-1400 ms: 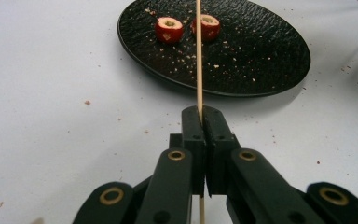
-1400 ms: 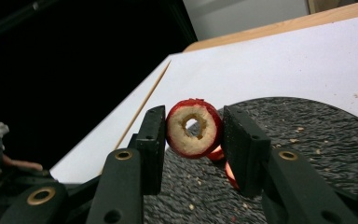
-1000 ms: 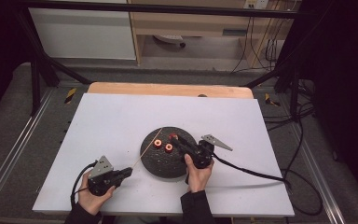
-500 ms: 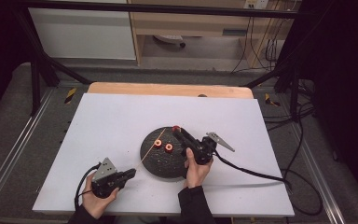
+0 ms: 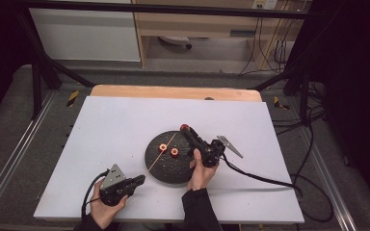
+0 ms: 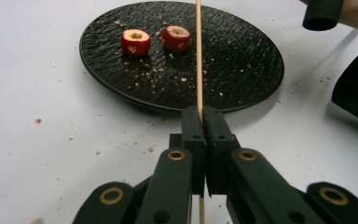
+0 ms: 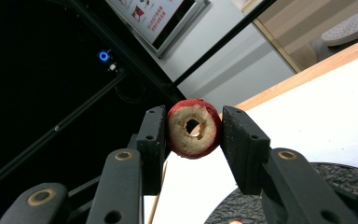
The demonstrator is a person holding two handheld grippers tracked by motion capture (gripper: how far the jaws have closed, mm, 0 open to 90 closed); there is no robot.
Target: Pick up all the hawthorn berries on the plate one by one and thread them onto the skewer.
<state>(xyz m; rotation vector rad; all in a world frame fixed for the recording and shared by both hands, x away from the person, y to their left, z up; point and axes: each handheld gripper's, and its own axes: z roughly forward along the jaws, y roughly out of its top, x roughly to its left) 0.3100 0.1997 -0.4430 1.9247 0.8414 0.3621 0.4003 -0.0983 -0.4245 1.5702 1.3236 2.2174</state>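
A round black plate lies near the table's front middle, with two red cored fruit pieces on it. My left gripper is shut on a thin wooden skewer that slants up over the plate. Above the plate's far right rim, my right gripper is shut on a third red fruit piece with a hole through its pale centre, lifted and tilted upward.
Crumbs speckle the plate and the white tabletop. A wooden strip runs along the table's far edge. Black cables trail right from my right gripper. Dark frame posts stand around the table.
My right gripper has lifted a fruit piece off the plate and carried it up and back. My left gripper with the skewer has shifted slightly right.
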